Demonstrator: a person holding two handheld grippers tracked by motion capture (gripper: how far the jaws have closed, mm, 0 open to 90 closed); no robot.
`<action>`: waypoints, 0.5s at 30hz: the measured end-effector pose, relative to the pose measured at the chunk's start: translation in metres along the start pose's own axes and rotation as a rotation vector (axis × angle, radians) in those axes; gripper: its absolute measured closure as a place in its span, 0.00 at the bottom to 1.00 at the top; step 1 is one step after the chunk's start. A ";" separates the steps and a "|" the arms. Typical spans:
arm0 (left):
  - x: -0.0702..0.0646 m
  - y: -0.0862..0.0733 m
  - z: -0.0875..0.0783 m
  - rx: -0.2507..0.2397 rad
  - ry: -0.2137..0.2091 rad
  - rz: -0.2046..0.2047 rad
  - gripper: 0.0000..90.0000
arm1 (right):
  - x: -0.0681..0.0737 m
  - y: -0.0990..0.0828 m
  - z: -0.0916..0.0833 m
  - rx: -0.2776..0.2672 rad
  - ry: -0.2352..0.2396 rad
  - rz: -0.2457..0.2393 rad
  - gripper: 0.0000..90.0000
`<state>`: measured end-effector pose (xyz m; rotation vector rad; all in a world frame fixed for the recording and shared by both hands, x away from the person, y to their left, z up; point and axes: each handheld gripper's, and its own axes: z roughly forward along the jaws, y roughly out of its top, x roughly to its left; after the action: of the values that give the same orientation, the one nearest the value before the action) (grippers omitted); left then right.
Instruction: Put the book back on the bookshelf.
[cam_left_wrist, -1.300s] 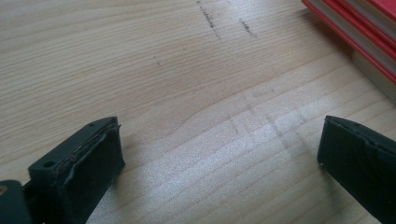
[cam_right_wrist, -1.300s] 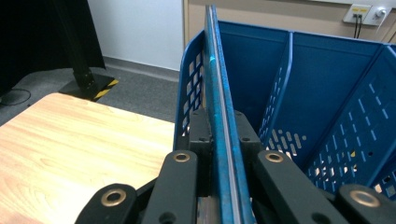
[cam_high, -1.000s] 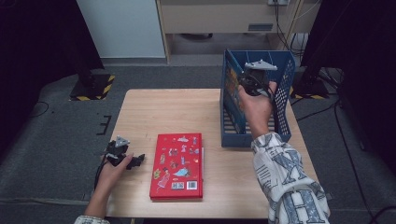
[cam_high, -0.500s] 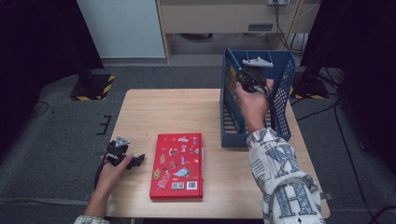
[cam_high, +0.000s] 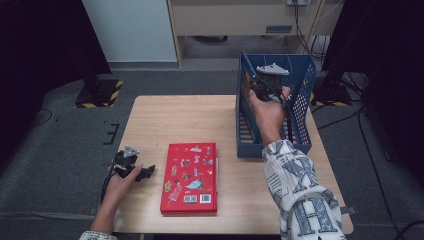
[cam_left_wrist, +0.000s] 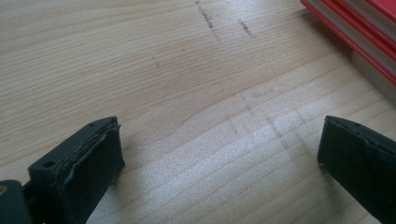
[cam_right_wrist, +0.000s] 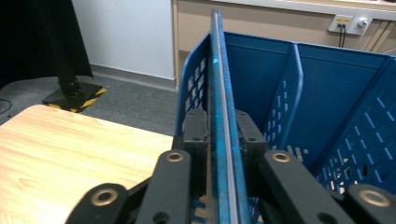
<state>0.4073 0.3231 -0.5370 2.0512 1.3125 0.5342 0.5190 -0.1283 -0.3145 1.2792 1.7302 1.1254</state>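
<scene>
A blue slotted file rack (cam_high: 305, 105) stands at the table's far right. My right gripper (cam_high: 261, 89) reaches into its left slot. In the right gripper view a thin blue book (cam_right_wrist: 223, 116) stands on edge between the jaws, beside the rack's left wall (cam_right_wrist: 192, 88). The jaws have just been opening, but both pads still lie against the book. A red picture book (cam_high: 190, 177) lies flat near the table's front edge. My left gripper (cam_high: 134, 170) rests on the wood to its left, open (cam_left_wrist: 219, 158), with nothing between its pads (cam_left_wrist: 95, 161). Red book edges (cam_left_wrist: 355, 32) show at the upper right there.
The wooden table (cam_high: 180, 120) has bare surface in its far left half. The rack's other slots (cam_right_wrist: 327, 107) hold nothing I can see. Black stands (cam_high: 97, 92) and cables lie on the grey floor around the table.
The right hand has shifted slightly left inside the rack with the blue book. The left hand and the red book have not moved.
</scene>
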 end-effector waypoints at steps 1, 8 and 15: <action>0.000 0.000 0.000 0.000 0.000 0.000 0.00 | 0.001 0.000 0.000 0.000 0.013 -0.001 0.80; 0.000 0.000 0.000 0.000 0.000 0.000 0.00 | 0.007 -0.005 -0.008 -0.009 0.084 -0.004 0.66; 0.000 0.000 0.000 0.000 0.000 0.000 0.00 | 0.012 -0.008 -0.017 -0.014 0.120 -0.016 0.65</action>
<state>0.4073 0.3228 -0.5370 2.0517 1.3126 0.5345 0.4977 -0.1214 -0.3163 1.2093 1.8133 1.2242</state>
